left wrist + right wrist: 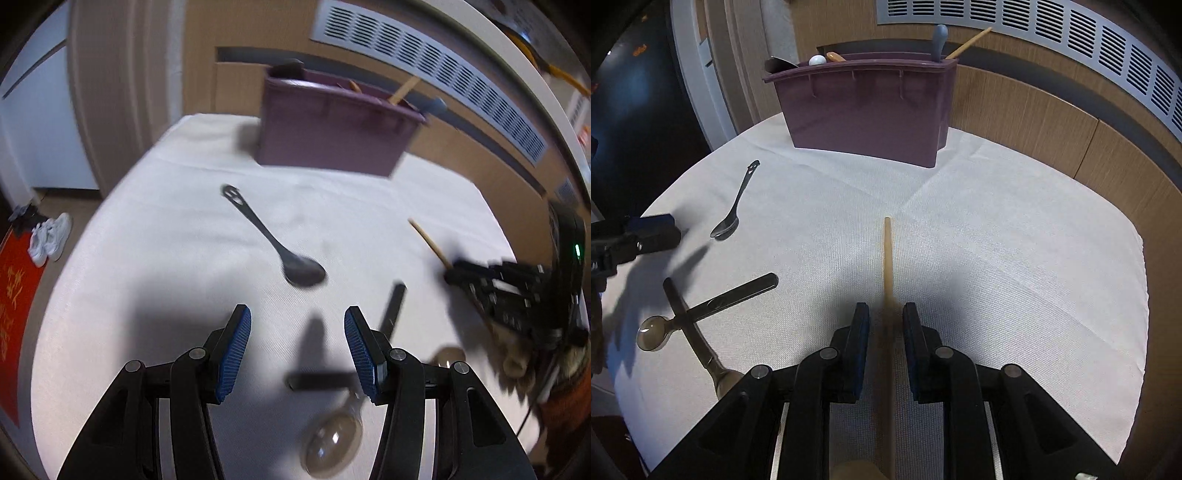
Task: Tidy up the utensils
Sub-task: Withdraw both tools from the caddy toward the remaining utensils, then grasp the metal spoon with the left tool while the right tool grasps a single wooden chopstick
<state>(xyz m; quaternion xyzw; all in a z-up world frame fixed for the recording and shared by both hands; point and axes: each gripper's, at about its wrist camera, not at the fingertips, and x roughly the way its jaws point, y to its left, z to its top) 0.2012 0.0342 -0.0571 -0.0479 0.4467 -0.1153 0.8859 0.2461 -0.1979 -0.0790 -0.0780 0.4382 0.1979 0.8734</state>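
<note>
A purple utensil holder (871, 110) stands at the far side of the white table, also in the left wrist view (328, 125), with several utensils in it. My right gripper (885, 314) straddles a wooden spoon's handle (887, 251); the jaws stand close beside it with small gaps. From the left wrist view it (448, 275) is at the handle (428, 240). My left gripper (297, 325) is open and empty above the cloth, just short of a black spoon (273, 240). A clear-bowled spoon (332, 439) and a dark-handled utensil (393, 306) lie crossed below it.
The table has a white cloth (997, 240) with edges all around. A wood-panel wall with a vent grille (1071, 40) stands behind the holder. White shoes (50, 236) and a red mat (14, 295) lie on the floor at left.
</note>
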